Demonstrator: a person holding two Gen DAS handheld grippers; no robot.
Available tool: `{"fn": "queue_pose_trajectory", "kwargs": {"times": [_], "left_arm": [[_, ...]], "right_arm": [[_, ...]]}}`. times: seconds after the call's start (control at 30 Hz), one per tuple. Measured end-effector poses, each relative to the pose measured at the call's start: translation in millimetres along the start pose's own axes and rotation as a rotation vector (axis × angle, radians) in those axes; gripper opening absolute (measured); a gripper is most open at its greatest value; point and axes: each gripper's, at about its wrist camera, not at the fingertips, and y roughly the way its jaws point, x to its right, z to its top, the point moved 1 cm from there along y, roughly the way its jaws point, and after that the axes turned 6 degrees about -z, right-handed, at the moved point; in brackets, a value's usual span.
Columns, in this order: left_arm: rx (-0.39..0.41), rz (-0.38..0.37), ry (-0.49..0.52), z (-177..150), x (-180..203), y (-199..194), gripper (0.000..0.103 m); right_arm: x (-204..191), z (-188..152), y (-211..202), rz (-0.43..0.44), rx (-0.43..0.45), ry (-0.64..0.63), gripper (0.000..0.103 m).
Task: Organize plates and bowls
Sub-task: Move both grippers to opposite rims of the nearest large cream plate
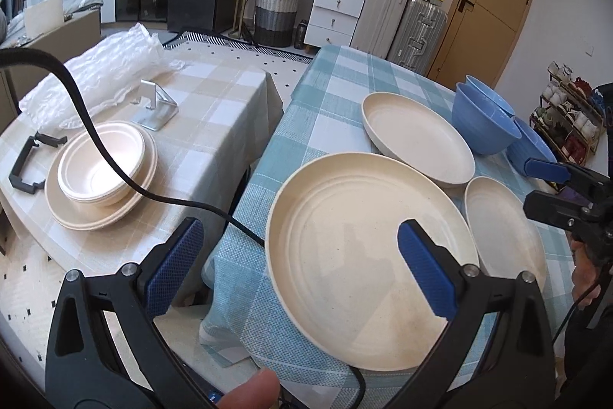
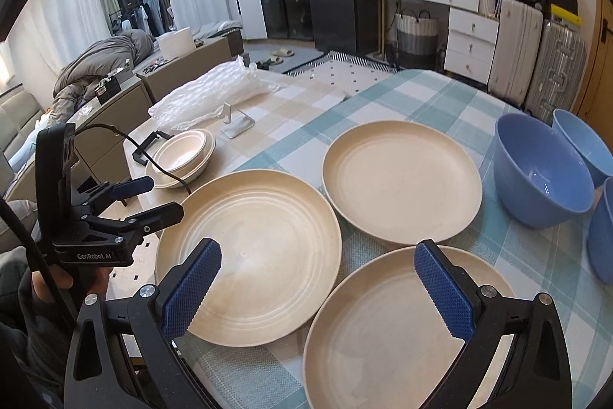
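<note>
Both grippers — left gripper (image 1: 302, 267), right gripper (image 2: 322, 290) — gape wide, holding nothing; beside the ridged plate (image 2: 249, 255), the rightmost blue bowl (image 2: 603, 236) is cut off.

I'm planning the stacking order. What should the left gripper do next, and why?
Probably lower the left gripper onto the near-left rim of the ridged plate. It hangs open and empty over that rim, and the cream stack on the beige table looks like the place to add it.

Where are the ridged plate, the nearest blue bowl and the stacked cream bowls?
ridged plate (image 2: 249, 255), right wrist view, on its ringed centre.
nearest blue bowl (image 2: 544, 171), right wrist view, on its inner wall.
stacked cream bowls (image 1: 95, 171), left wrist view, inside the top bowl.
</note>
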Motion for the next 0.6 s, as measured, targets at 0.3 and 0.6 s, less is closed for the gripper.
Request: {"fn": "queue_pose_trajectory", "kwargs": {"times": [0.3, 0.6], "left_arm": [[-0.074, 0.005, -0.007, 15, -6, 17, 0.100], [-0.215, -0.041, -0.049, 39, -20, 28, 0.100]], "right_arm": [[4, 14, 31, 0.016, -0.113, -0.027, 0.103], [5, 26, 49, 0.020, -0.196, -0.056, 0.103]]}}
